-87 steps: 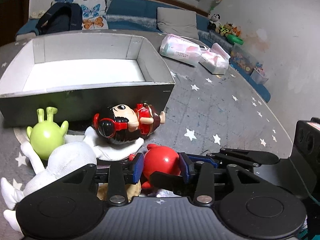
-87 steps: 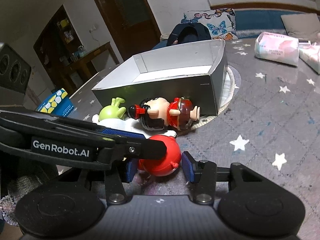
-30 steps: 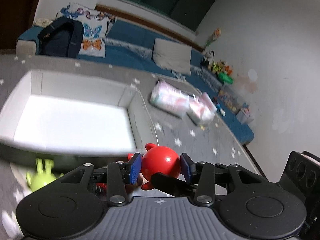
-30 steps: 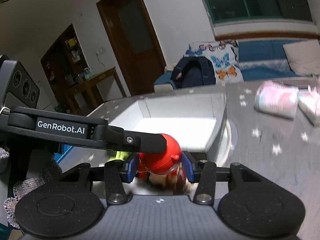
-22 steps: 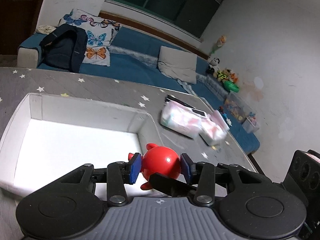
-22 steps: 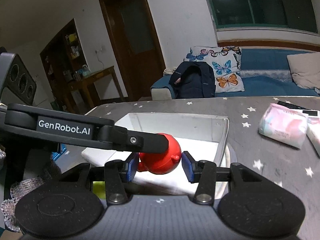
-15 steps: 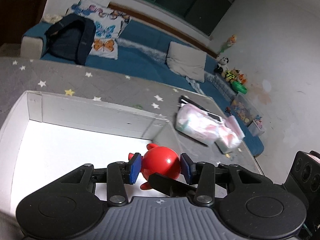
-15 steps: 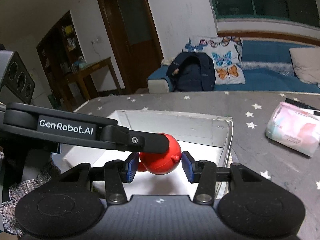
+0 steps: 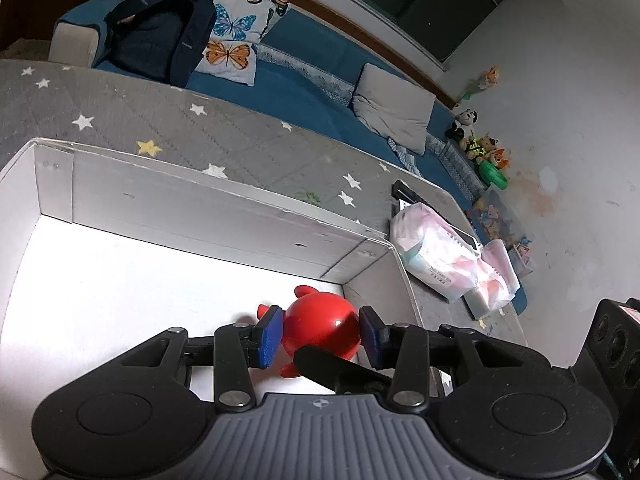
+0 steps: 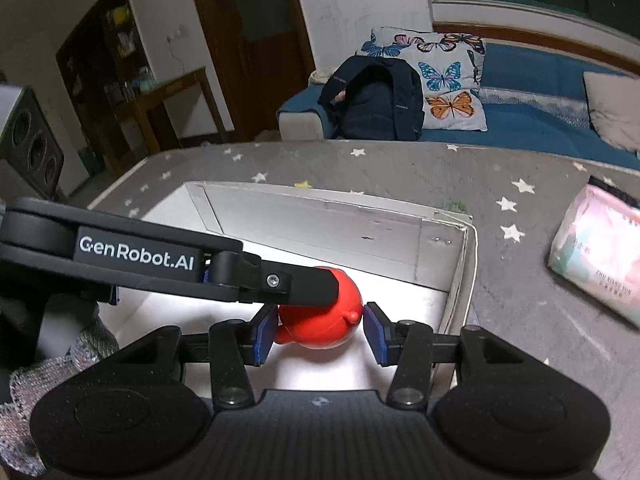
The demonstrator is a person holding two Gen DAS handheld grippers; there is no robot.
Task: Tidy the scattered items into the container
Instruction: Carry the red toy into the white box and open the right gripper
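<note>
Red toy [image 9: 320, 326] between left claw [image 9: 319, 336] pads

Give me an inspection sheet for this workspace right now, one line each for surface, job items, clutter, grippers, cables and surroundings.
Surface: grey star-print cover.
Job's things: red toy held over the white box, near its right corner; box floor otherwise bare where visible.
Clutter: two tissue packs right of the box.
Grippers: left gripper and right gripper both closed on the red toy.
Cables: nothing seen.
Surroundings: blue sofa, butterfly pillow, dark backpack, wooden door.
</note>
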